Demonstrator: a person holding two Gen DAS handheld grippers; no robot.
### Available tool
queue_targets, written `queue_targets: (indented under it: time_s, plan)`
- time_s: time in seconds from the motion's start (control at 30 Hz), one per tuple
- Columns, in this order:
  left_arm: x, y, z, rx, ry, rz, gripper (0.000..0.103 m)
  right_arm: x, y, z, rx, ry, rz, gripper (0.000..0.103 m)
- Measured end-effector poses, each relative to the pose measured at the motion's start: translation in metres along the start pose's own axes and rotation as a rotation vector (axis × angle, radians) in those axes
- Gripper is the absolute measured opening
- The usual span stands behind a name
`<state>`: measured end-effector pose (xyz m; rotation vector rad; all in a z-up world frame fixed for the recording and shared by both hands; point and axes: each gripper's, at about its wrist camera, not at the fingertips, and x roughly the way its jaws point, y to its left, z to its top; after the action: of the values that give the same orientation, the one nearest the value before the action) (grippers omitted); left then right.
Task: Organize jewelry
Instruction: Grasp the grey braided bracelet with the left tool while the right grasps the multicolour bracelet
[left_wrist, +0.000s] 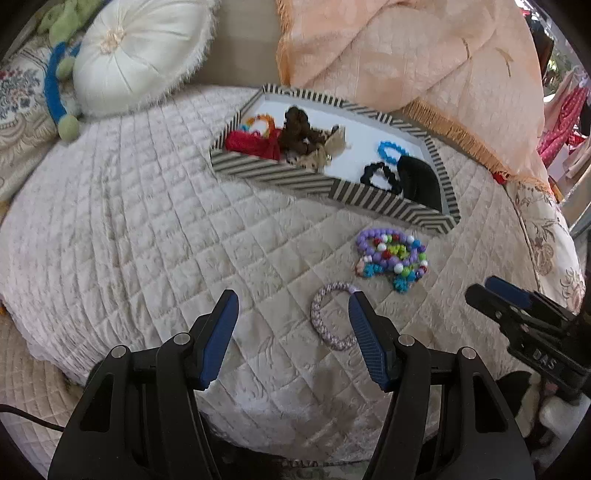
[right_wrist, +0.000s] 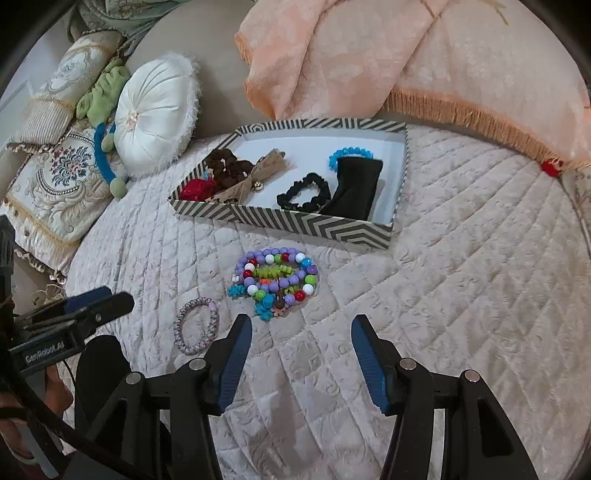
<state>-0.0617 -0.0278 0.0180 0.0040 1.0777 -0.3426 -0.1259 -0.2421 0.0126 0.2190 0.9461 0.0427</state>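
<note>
A heap of bright beaded bracelets (right_wrist: 275, 282) lies on the quilted bed (right_wrist: 461, 277) beside a braided lilac band (right_wrist: 197, 331), before the striped tray (right_wrist: 291, 221) holding scrunchies (right_wrist: 304, 192), both tools, left (left_wrist: 293, 326) and right (right_wrist: 301, 349), gaping wide and empty.

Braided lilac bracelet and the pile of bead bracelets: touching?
Apart. The right wrist view shows bare quilt between the braided lilac bracelet and the pile of bead bracelets.

Left wrist view: mounted behind the left gripper (left_wrist: 293, 299), aimed steeply down and forward over the quilted bed (left_wrist: 147, 221), close above it. Right wrist view: same mounting behind the right gripper (right_wrist: 301, 323), similar tilt, set further right. Shared by both: striped tray (left_wrist: 280, 177), beaded bracelet pile (left_wrist: 391, 256), braided bracelet (left_wrist: 325, 317), round cushion (left_wrist: 140, 55).
</note>
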Motion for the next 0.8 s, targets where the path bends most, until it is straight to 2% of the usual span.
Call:
queue_targets:
  time_s: [0.07,0.13,0.5,0.57,0.63,0.7,0.8]
  plan:
    - [0.005,0.000,-0.002,-0.001,0.018,-0.005,0.062,0.009,-0.005,0.004,0.008,0.006,0.000,0.053]
    - [0.010,0.000,-0.004,0.000,0.034,-0.007,0.062,0.018,-0.009,0.010,0.008,0.011,-0.002,0.044]
    - [0.041,-0.002,-0.004,-0.009,0.099,-0.014,0.062,0.067,-0.011,0.038,-0.051,0.072,0.019,0.040]
    - [0.046,-0.003,-0.004,-0.005,0.108,-0.011,0.062,0.076,-0.012,0.039,-0.053,0.081,0.033,0.035]
    - [0.051,-0.006,-0.004,0.003,0.119,-0.011,0.062,0.079,-0.013,0.040,-0.047,0.077,0.052,0.021]
    - [0.057,-0.009,-0.005,0.014,0.131,0.004,0.062,0.078,-0.013,0.040,-0.050,0.068,0.057,0.011]
    - [0.065,-0.012,-0.007,0.029,0.142,0.028,0.062,0.074,-0.012,0.040,-0.063,0.060,0.063,0.009]
